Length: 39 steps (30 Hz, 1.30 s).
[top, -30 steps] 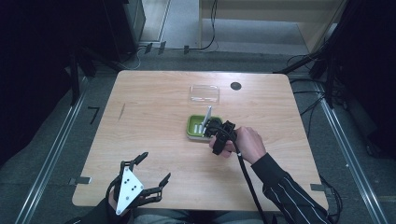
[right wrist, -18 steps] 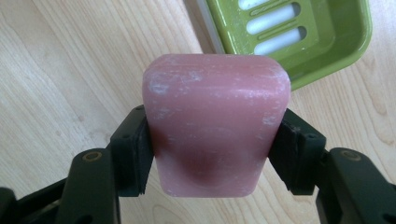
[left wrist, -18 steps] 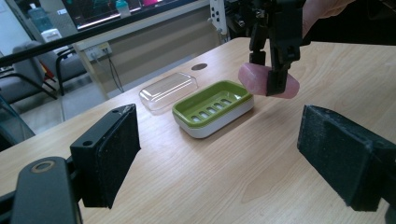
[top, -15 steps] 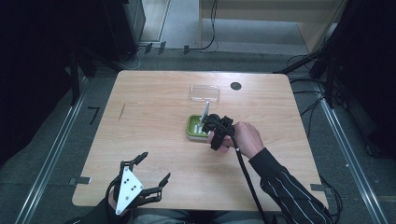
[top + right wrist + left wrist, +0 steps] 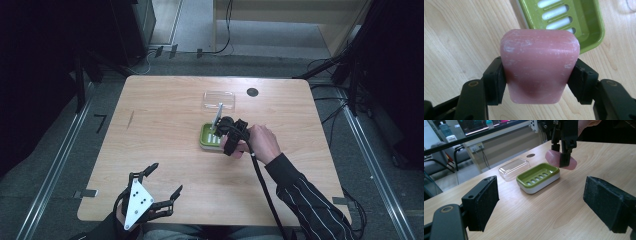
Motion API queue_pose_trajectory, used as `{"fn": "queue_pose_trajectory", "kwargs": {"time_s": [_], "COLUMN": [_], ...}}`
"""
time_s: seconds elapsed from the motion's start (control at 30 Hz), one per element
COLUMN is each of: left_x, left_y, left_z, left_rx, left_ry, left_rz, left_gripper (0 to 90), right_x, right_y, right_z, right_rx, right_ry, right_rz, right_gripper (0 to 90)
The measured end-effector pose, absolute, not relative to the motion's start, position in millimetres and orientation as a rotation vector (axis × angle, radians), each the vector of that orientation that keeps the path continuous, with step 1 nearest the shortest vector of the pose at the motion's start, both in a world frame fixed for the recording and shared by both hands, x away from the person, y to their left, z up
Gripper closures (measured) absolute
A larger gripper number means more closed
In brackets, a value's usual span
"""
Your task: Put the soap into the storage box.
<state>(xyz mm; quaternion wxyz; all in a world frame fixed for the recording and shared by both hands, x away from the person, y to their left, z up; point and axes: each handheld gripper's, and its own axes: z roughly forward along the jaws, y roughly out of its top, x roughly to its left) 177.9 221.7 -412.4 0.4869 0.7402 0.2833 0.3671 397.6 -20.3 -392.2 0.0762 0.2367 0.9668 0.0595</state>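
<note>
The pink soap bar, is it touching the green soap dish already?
Apart. In the left gripper view the pink soap bar, clamped in the right gripper, hangs above the green soap dish rim with table visible beneath it.

I am working at a light wooden table (image 5: pixel 165 125) that is standing on grey carpet (image 5: pixel 55 165), with metal rails (image 5: pixel 57 160) running along both sides. Black cables (image 5: pixel 227 30) are trailing across the floor behind it. Beyond, pale wooden furniture (image 5: pixel 295 15) is catching the light, while chairs (image 5: pixel 434 165) are standing farther off.
</note>
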Motion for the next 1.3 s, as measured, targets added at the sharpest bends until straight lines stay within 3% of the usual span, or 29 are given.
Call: {"fn": "queue_pose_trajectory", "kwargs": {"time_s": [1.3], "left_x": [178], "left_y": [222], "left_z": [-413], "left_rx": [1.797], "left_ry": [0.694], "left_rz": [0.893], "left_gripper": [13.6], "right_x": [422], "right_y": [-10], "right_z": [-381], "right_rx": [0.643], "right_ry": [2.848], "right_rz": [0.248], "right_gripper": [39.0]}}
